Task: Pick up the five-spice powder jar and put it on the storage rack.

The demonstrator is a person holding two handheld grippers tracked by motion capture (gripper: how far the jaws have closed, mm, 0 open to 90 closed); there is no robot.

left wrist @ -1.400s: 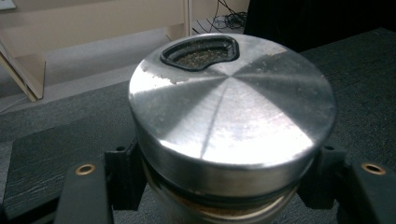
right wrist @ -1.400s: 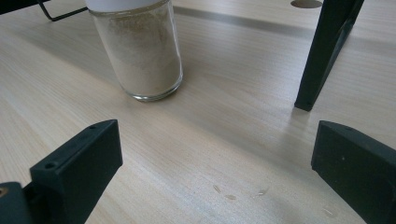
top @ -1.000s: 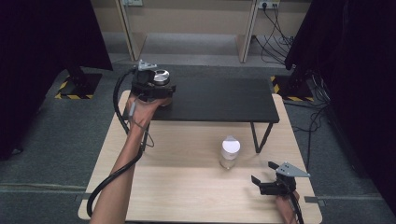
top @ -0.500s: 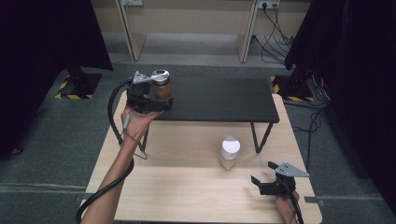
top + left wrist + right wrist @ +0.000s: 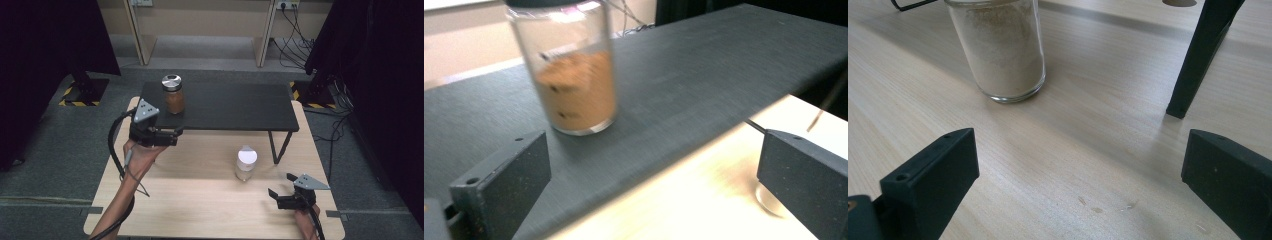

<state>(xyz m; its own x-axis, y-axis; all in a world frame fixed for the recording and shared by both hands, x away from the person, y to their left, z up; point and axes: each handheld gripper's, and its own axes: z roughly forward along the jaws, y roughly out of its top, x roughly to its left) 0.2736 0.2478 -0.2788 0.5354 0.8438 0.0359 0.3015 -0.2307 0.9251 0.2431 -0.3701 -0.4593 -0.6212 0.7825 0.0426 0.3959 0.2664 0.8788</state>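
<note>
High view: our empty, open left tool (image 5: 172, 136) sits just off the shelf's (image 5: 225, 107) near-left edge, brown jar (image 5: 173, 95) upright beyond; right tool (image 5: 281, 187) open

Left gripper (image 5: 175, 136) now off the brown jar (image 5: 173, 94), back from the shelf (image 5: 225, 107), fingers apart.

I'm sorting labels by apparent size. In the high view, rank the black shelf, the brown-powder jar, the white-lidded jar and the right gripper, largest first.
1. Black shelf, by far the largest.
2. Brown-powder jar, white-lidded jar and right gripper: too alike to rank, and they sit at different distances from the camera.
</note>
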